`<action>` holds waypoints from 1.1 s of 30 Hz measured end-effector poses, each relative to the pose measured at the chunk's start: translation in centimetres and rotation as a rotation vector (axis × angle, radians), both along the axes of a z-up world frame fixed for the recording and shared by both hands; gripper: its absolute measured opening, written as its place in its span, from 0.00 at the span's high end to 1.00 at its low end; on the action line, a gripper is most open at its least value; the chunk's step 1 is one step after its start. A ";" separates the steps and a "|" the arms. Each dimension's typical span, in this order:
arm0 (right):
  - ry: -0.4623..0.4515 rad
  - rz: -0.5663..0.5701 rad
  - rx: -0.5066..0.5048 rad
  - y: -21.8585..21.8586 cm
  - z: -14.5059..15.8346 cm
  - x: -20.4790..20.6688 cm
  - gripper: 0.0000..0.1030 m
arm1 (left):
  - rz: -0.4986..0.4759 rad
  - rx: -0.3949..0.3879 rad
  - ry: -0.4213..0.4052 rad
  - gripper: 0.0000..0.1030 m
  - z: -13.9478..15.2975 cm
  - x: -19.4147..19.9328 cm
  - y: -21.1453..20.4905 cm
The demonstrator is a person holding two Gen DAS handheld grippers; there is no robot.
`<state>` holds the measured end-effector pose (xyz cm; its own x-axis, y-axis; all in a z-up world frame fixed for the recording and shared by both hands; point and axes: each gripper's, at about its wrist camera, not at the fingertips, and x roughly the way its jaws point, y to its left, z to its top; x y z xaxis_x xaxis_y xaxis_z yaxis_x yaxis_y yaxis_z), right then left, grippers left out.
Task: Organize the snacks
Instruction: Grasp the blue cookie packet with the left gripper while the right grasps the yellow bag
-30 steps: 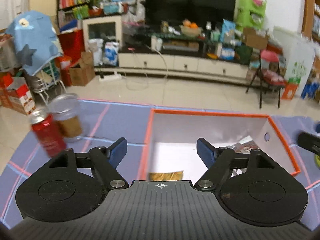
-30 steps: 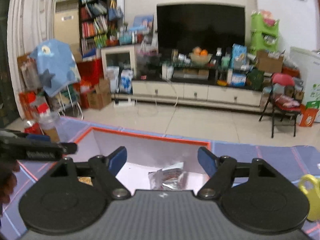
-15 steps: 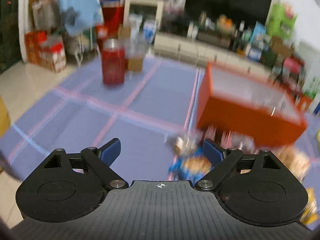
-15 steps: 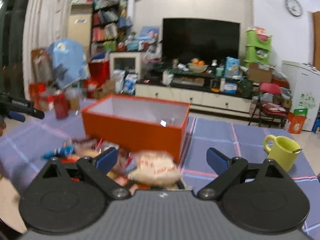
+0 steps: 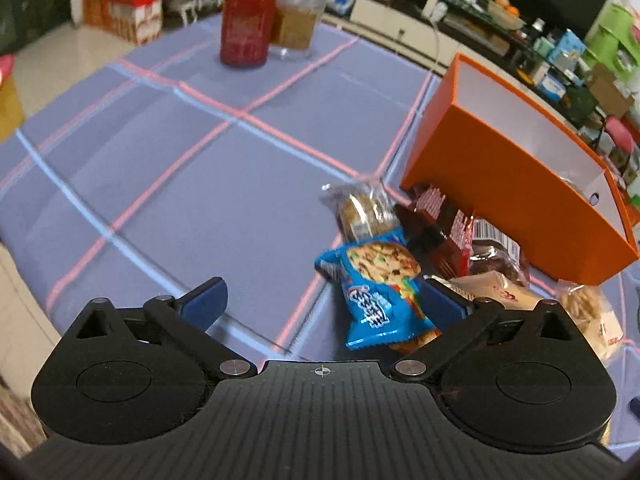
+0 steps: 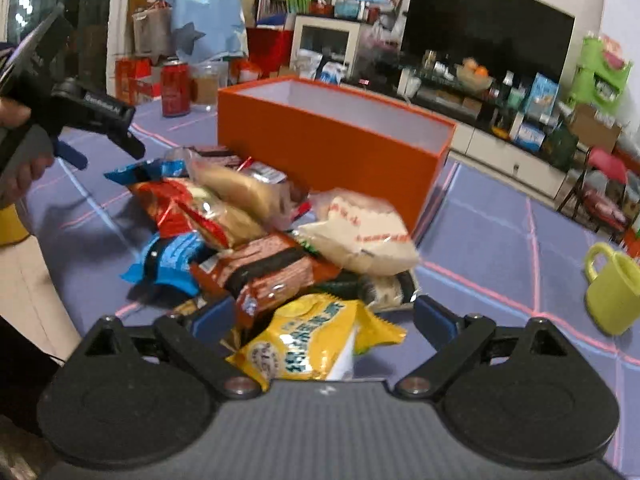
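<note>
A heap of snack packets (image 6: 256, 224) lies on the purple cloth in front of the orange box (image 6: 332, 148), which is white inside. In the left wrist view the box (image 5: 500, 184) stands at the right. A blue cookie packet (image 5: 376, 292) lies at the heap's left end. My left gripper (image 5: 322, 300) hovers over it, jaws opening. The packet sits between them near the right finger, and neither pad presses on it. My right gripper (image 6: 322, 316) is open over a yellow packet (image 6: 312, 344) at the heap's near side. The left gripper (image 6: 100, 128) also shows at the far left there.
A red can (image 5: 246, 20) and a clear jar (image 5: 298, 20) stand at the table's far left corner. A green mug (image 6: 612, 288) sits to the right of the box. The table's edge runs along the left, with floor beyond. Living-room clutter fills the background.
Both grippers have drawn back from above the box's inside, down to the snack heap in front of it, and tilted downward. Their jaws stand wider than before.
</note>
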<state>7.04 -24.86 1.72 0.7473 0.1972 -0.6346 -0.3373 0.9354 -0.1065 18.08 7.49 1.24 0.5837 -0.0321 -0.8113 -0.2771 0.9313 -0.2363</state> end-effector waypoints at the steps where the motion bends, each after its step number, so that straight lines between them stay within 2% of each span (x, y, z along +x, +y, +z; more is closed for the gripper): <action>1: 0.024 -0.020 0.018 0.0 -0.1 0.3 0.09 | 0.017 -0.002 0.006 0.10 -0.1 0.0 0.0; 3: 0.093 -0.123 0.071 -0.4 -0.3 1.1 0.09 | 0.064 -0.016 0.013 0.10 -0.2 -0.2 0.0; 5: 0.125 -0.214 0.137 -0.7 -0.2 1.3 0.09 | 0.075 -0.034 0.012 0.10 -0.2 -0.4 0.1; 8: 0.178 -0.290 0.160 -0.8 -0.6 1.5 0.10 | 0.071 -0.028 0.015 0.10 -0.3 -0.3 0.0; 11: 0.227 -0.301 0.196 -0.9 -1.1 1.8 0.24 | 0.076 -0.050 0.017 0.10 -0.3 -0.3 0.1; 13: 0.250 -0.303 0.210 -0.9 -1.6 1.8 0.37 | 0.073 -0.050 0.016 0.10 -0.4 -0.2 -0.1; 14: 0.256 -0.299 0.200 -0.7 -1.7 1.9 0.38 | 0.066 -0.050 0.020 0.10 -0.5 -0.1 -0.3; 21: 0.284 -0.304 0.185 -0.5 -2.5 2.1 0.36 | 0.078 -0.064 0.042 0.10 -1.4 0.8 -1.0; 26: 0.282 -0.313 0.182 -0.3 -2.6 2.1 0.30 | 0.131 -0.176 0.030 0.10 -1.6 1.2 0.3; 31: 0.296 -0.310 0.180 -0.2 -3.0 2.4 0.29 | 0.087 -0.164 0.065 0.10 -2.5 2.6 -0.3; 33: 0.296 -0.313 0.182 -0.2 -3.0 2.4 0.31 | 0.063 -0.123 0.055 0.15 -2.4 2.7 -0.8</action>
